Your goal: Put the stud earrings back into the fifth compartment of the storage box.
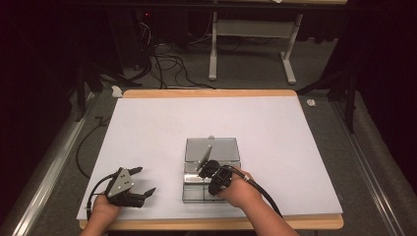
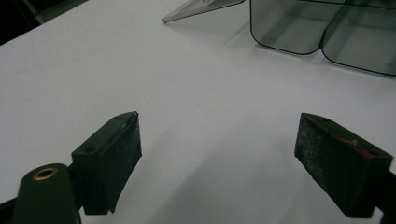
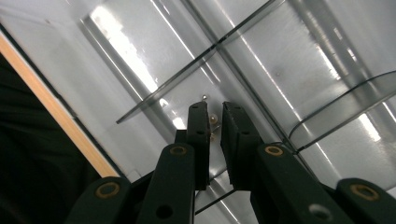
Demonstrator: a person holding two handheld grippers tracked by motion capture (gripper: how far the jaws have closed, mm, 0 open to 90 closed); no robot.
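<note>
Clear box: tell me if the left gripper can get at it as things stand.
Probably yes. The left gripper sits open on the white mat, and bare mat lies between its jaws and the clear box. The right gripper works inside it, though.

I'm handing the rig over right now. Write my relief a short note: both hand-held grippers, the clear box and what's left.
Left hand-held gripper: open, holding nothing, near the table's front left edge, apart from the box.
Right hand-held gripper: jaws nearly closed around a small pearl-like earring, inside the clear compartment box.
The box sits front centre on the white table, its lid lying open behind it.
Done: earring appears pinched. Whether it is being put in or taken out is unclear.
Left: probably finish that move, then close the lid.
</note>
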